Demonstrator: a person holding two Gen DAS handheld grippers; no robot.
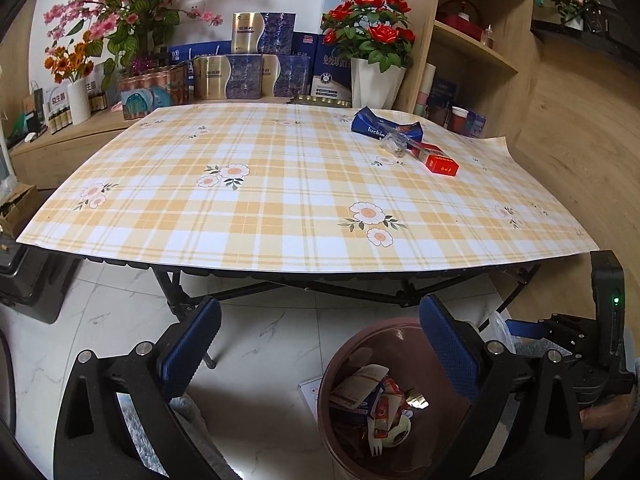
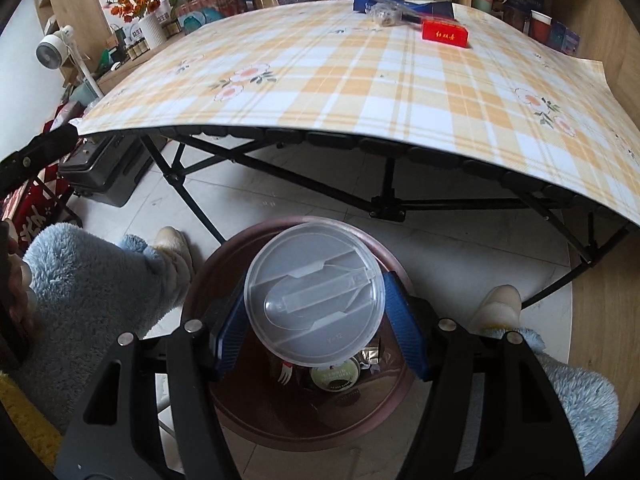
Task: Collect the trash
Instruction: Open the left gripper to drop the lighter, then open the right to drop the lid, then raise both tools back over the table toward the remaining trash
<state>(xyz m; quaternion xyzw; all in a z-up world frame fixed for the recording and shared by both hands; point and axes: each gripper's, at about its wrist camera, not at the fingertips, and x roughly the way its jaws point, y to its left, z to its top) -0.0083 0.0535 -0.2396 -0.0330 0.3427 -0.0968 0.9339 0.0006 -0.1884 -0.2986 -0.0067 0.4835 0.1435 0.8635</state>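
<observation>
A brown trash bin [image 1: 340,364] stands on the floor in front of the table and holds wrappers and a plastic fork. My left gripper [image 1: 320,344] is open and empty above the floor, beside the bin. My right gripper [image 2: 316,312] is shut on a clear round plastic lid [image 2: 316,296] and holds it flat right over the bin [image 2: 224,252]. On the table's far right lie a red box [image 1: 442,165], a blue wrapper [image 1: 384,122] and a crumpled clear plastic piece [image 1: 394,144]. They also show in the right wrist view: the red box [image 2: 446,34] and the blue wrapper [image 2: 376,0].
The folding table [image 1: 280,200] has a yellow plaid cloth. Boxes, flower vases [image 1: 376,80] and a wooden shelf [image 1: 472,40] stand behind it. The person's slippered feet [image 2: 496,304] in blue fleece flank the bin. A black case [image 2: 104,176] sits under the table's left side.
</observation>
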